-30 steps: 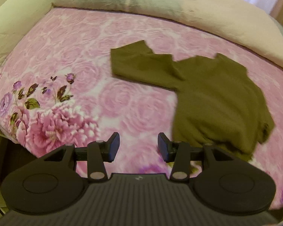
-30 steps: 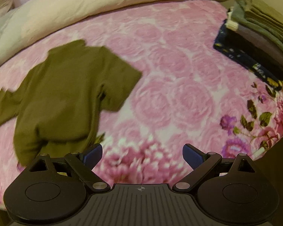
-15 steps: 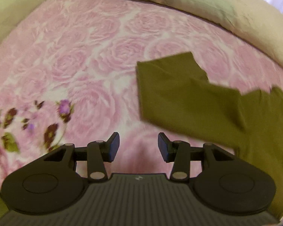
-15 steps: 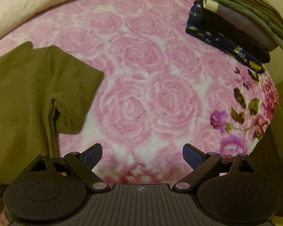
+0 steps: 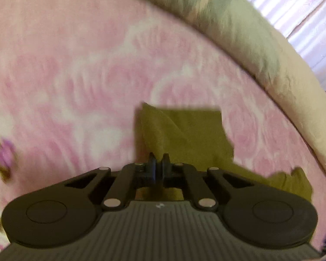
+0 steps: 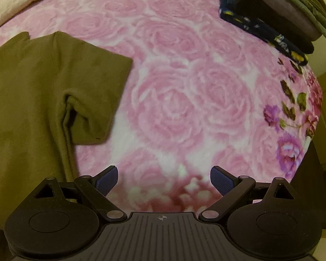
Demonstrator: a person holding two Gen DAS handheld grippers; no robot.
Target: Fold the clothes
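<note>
An olive green T-shirt [image 6: 32, 91] lies spread on the pink rose bedspread [image 6: 184, 100]. In the left wrist view my left gripper [image 5: 159, 163] is shut on the near edge of the shirt's left sleeve [image 5: 184, 134], and the cloth rises between the jaws. In the right wrist view the shirt's other sleeve [image 6: 97, 91] lies flat, with a fold at the armpit. My right gripper [image 6: 163, 180] hangs open over bare bedspread, to the right of the shirt's side, holding nothing.
A stack of folded clothes [image 6: 278, 15] sits at the far right corner of the bed. A rolled cream and grey-green duvet [image 5: 250, 43] runs along the far side, with a curtain [image 5: 293, 17] behind. The bed's edge [image 6: 308, 143] drops off at the right.
My left gripper moved forward onto the sleeve and shut on it. My right gripper moved closer over the bed and stayed open.
</note>
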